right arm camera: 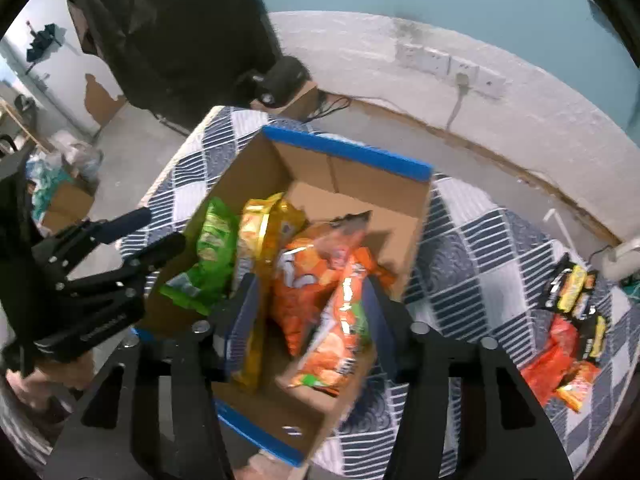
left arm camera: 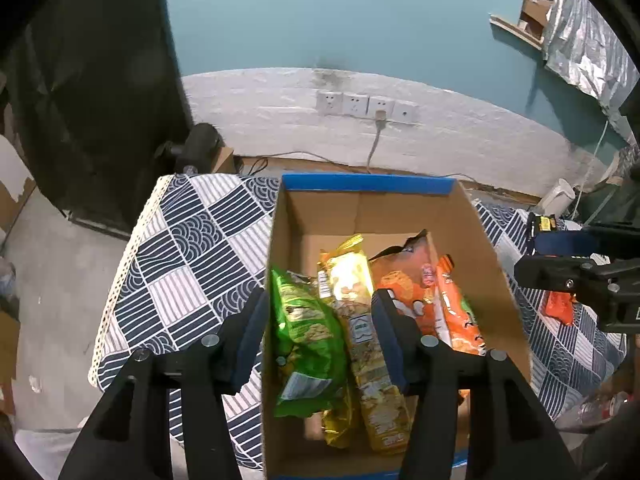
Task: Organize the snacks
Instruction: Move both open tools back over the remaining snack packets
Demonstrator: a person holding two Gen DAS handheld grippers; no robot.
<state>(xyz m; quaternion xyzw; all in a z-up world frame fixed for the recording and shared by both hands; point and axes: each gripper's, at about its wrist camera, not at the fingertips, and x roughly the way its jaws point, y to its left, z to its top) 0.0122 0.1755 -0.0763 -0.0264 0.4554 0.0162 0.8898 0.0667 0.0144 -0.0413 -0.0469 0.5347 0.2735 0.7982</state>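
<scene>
A cardboard box [left arm camera: 368, 184] with blue-taped rims stands on the patterned tablecloth [left arm camera: 192, 248]. In it lie a green bag [left arm camera: 308, 332], a yellow bag [left arm camera: 360, 320], a large orange bag [left arm camera: 404, 288] and a narrow orange packet [left arm camera: 460, 316]. My left gripper [left arm camera: 318, 320] hovers open over the box's left side, straddling the green and yellow bags without pressing them. In the right wrist view, my right gripper [right arm camera: 310, 308] stands open above the large orange bag [right arm camera: 308, 276] and the orange packet [right arm camera: 344, 332], which leans loose between the fingers. The left gripper [right arm camera: 132, 236] shows at the box's left.
More snack packets [right arm camera: 576, 312] and a red-orange bag [right arm camera: 548, 360] lie on the cloth to the right of the box [right arm camera: 344, 152]. Behind the table are a white wall with sockets [left arm camera: 366, 106], a dark curtain [left arm camera: 100, 100] and bare floor to the left.
</scene>
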